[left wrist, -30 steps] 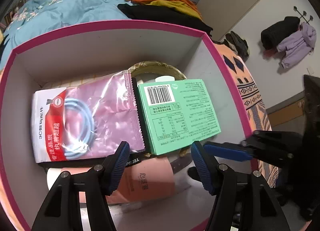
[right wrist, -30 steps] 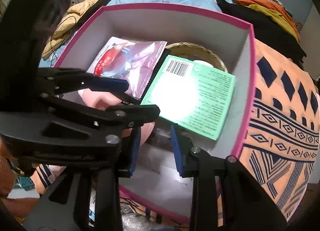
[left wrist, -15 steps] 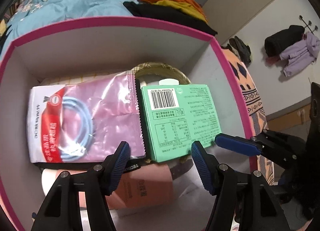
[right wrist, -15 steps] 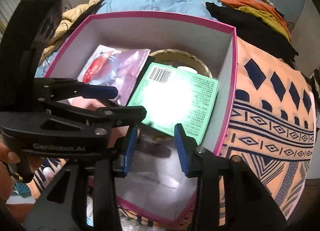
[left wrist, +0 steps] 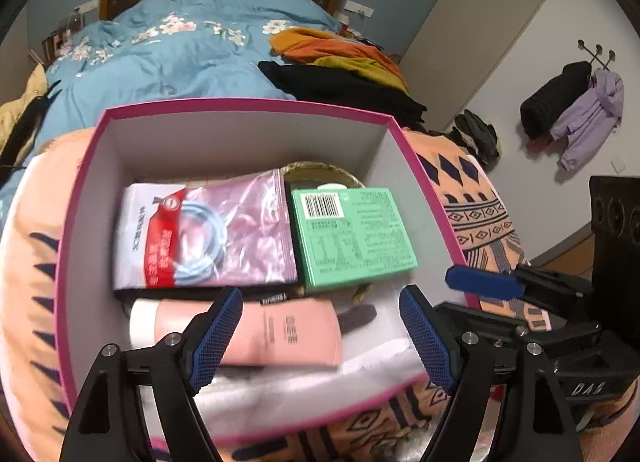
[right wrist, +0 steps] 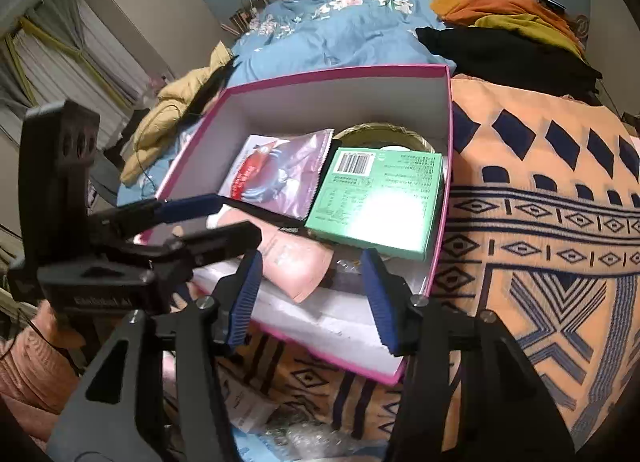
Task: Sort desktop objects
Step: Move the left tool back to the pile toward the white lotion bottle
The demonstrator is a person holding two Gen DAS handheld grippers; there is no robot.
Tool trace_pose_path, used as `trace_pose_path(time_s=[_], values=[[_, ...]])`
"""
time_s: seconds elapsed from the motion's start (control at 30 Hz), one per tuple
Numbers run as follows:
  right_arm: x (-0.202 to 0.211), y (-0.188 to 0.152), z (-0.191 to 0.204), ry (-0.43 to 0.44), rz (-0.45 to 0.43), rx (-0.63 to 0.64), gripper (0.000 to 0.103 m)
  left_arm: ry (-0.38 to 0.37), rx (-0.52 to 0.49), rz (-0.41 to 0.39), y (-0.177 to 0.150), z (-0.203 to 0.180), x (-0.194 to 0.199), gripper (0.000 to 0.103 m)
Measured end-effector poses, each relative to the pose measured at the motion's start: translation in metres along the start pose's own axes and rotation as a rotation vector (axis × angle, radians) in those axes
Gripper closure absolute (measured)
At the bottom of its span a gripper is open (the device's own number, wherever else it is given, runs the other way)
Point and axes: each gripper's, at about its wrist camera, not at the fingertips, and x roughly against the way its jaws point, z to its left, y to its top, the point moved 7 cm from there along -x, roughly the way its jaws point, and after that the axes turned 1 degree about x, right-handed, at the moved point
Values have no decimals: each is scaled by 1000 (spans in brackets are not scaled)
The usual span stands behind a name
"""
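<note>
Bedroom; pink box [left wrist: 76, 197]: green carton [left wrist: 352, 236] barcode up.

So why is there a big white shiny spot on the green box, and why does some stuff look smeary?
Right wrist view: a light glares off the green box, washing out its print. Left wrist view: no glare on it, so the barcode shows, but the pink tube and the near rim of the pink box are blurred. In both views the fisheye lens bends straight edges and darkens the corners.
</note>
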Motion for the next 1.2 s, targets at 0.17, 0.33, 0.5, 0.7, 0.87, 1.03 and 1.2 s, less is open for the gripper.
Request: trace_pose_path(time_s=[0.17, 0.33, 0.5, 0.7, 0.87, 1.03, 1.2], values=[[17, -10, 7, 48, -34, -22, 49, 2, -38, -11, -20, -14, 16, 20], [36, -24, 11, 78, -56, -31, 49, -13, -81, -10, -43, -29, 30, 20], [52, -45, 12, 98, -75, -54, 49, -36, -66, 10, -73, -33, 40, 20], [61, -72, 13, 113, -77, -87, 49, -60, -44, 60, -107, -37, 41, 20], [64, -94, 13, 121, -73, -127, 49, -71, -47, 77, -120, -46, 40, 20], [71, -117, 5, 124, -74, -177, 49, -89, -65, 103, -134, -61, 36, 20], [83, -139, -12, 103, -86, -246, 49, -97, -81, 137, -147, -72, 30, 20]])
